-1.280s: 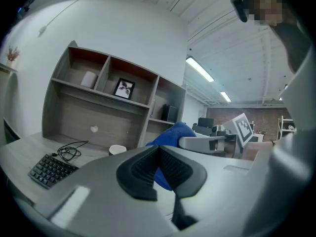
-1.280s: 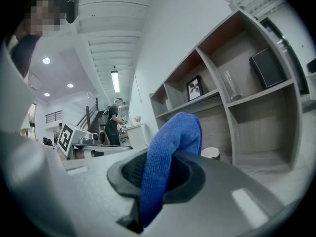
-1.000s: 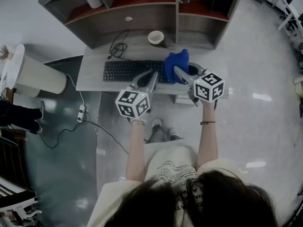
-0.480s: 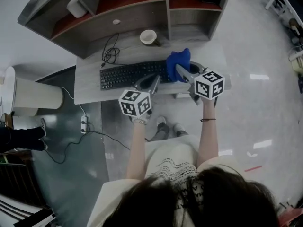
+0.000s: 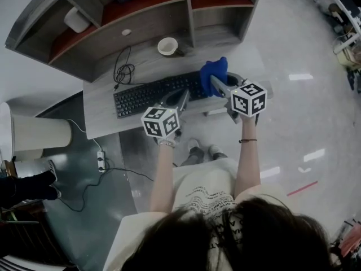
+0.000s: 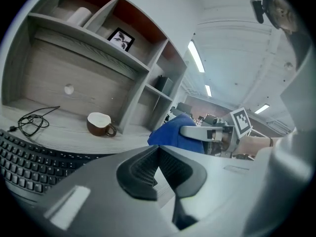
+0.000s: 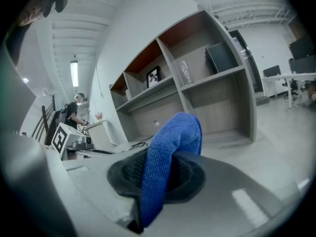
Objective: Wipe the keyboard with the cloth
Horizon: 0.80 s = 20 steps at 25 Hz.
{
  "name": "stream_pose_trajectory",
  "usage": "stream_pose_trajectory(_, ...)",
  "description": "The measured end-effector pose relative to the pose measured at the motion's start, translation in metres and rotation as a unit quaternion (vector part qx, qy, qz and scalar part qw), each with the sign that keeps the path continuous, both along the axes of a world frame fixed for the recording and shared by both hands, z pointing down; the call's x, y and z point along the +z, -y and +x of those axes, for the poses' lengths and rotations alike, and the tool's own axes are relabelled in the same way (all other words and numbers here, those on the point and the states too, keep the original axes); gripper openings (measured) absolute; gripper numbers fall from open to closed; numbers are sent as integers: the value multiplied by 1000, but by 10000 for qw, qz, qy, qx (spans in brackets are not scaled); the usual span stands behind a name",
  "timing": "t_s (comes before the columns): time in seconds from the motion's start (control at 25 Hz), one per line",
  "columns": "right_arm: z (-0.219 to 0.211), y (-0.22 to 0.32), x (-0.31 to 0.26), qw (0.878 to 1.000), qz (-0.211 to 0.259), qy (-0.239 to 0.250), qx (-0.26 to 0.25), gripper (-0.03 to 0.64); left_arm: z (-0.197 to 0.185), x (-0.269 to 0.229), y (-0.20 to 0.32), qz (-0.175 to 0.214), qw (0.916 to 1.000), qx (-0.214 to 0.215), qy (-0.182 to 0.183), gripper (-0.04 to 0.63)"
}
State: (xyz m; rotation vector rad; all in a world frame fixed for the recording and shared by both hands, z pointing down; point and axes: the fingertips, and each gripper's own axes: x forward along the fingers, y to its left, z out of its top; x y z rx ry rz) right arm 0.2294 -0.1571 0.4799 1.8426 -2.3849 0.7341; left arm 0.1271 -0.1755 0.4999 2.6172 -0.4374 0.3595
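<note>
while right gripper (image 7: 156, 177) pinches fuzzy blue cloth (image 7: 174, 132), left gripper (image 6: 157, 156) closed, empty.

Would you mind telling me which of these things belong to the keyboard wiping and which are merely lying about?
For the job: keyboard; blue cloth, clamped in the right gripper.
Lying about: cup; coiled cable; framed picture; white roll on the shelf.

The cloth (image 5: 213, 72) is blue, the keyboard (image 5: 153, 94) black, the cup (image 5: 168, 46) brown outside, white inside.
</note>
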Motion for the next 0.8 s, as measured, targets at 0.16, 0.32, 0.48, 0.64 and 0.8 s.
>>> stream_pose_trajectory(0.16, 2, 1, 9, 9997, -120, -7, 228, 58, 0, 9, 4, -162, 9997, 167, -23, 5)
stream_pose_trajectory(0.32, 1, 1, 16, 9988, -199, 10, 446, 58, 0, 19, 5, -328, 9990, 307, -25, 5)
stream_pose_trajectory(0.48, 3, 2, 21, 9973, -253, -9, 694, 58, 1, 27, 1, -485, 9976, 492, -59, 5)
stream_pose_trajectory(0.64, 4, 4, 27, 9955, -321, -57, 884, 58, -2, 29, 4, -545, 9967, 597, -76, 5)
stream_pose_trajectory(0.8, 4, 8, 28, 9948, -394, -214, 914, 58, -4, 28, 9, -618, 9962, 599, -116, 5)
